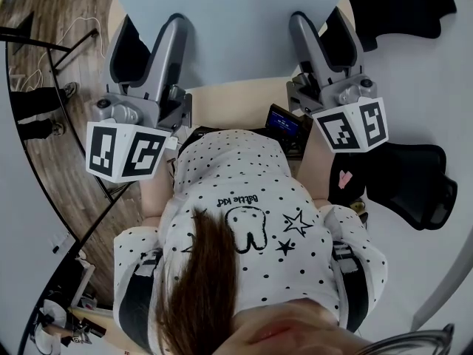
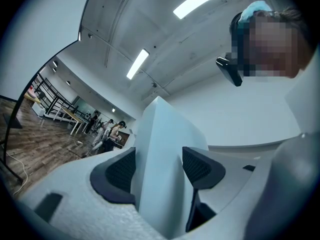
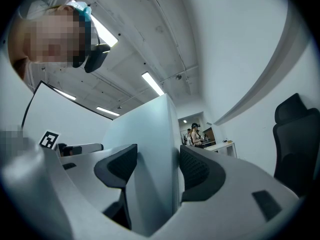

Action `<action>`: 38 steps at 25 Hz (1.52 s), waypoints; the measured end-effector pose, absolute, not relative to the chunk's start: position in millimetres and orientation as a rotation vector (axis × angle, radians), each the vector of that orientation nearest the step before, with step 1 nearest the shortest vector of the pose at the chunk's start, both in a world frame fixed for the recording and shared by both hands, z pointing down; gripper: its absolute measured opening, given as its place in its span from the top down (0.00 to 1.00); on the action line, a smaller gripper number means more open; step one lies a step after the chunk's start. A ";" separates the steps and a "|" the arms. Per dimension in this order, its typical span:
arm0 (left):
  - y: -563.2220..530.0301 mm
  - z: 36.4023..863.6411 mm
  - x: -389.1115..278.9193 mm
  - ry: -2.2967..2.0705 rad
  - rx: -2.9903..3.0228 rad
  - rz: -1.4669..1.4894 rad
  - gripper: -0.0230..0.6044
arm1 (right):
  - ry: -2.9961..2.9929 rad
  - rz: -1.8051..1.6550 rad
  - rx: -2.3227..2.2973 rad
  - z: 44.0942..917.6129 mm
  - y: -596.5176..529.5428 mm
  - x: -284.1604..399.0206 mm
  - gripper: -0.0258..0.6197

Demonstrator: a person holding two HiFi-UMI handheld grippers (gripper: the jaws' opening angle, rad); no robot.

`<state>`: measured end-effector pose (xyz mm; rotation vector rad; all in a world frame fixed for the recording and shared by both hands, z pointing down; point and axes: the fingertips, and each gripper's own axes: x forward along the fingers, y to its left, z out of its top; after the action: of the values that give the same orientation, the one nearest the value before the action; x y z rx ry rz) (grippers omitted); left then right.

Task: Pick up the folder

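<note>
Pale blue-grey and stiff: the folder (image 1: 236, 28), held up in front of the person and gripped at both sides. Clamped on its left part, the left tongs (image 2: 160, 170), one dark ribbed pad (image 2: 116, 173) pressed to each face, sheet standing upright in the gap. Same on the other side with the right tongs (image 3: 154, 170), closed against the folder's near-vertical panel. From the head view, only a broad blank sheet between the two grey arms, top cut off by the frame, fingertips lost at its edges. Lower edge level with the tan table (image 1: 236, 98); touching or clear of it, impossible to say. Marker cubes (image 1: 122, 150) toward the camera on each handle. Below them a white polka-dot shirt (image 1: 244, 198) covering most of the table; beside it a small dark device with a blue screen (image 1: 284, 122), half hidden. Black chair (image 1: 414, 183) at the right, partly cut off. Far back in the gripper views, standing people (image 2: 107, 131), too small to make out.
</note>
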<state>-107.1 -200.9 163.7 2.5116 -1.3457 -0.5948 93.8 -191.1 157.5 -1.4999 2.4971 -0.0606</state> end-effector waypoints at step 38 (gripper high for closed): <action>-196.4 167.1 -104.4 -1.329 2.508 -0.589 0.50 | 2.483 -0.072 -1.524 161.4 -186.7 97.7 0.56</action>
<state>-104.4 -196.4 167.1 2.5083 -1.3288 -0.5891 97.7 -186.7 161.4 -1.5238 2.4833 -0.0715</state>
